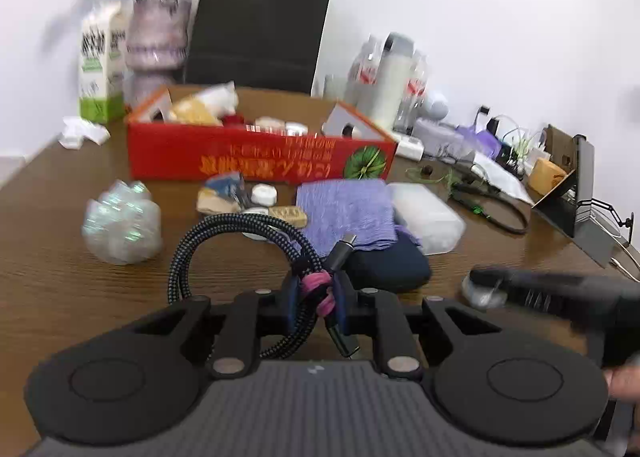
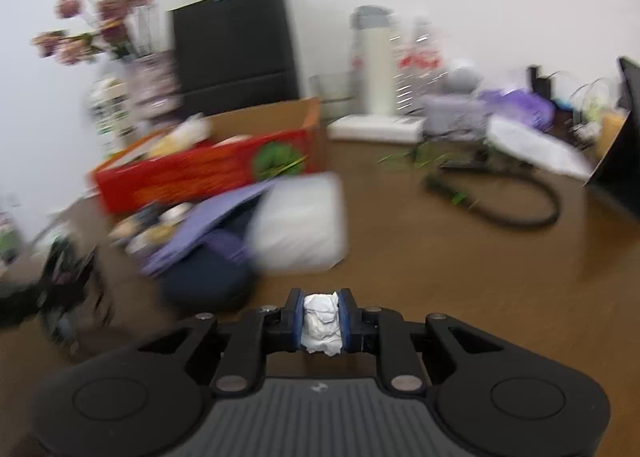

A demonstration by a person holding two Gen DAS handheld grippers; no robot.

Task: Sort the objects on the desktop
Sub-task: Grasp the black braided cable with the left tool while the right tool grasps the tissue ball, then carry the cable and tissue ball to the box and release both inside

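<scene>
braided cable (image 1: 240,241) between closed jaws

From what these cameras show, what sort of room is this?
Probably a home or small office desk, and a cluttered one. A brown wooden table against a white wall holds a vase of flowers, a red cardboard box of odds and ends, and chargers and cables along the far side.

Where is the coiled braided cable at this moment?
In the left wrist view, the braided cable is clamped in the left gripper, low centre, above the wooden table, before the purple cloth.
</scene>
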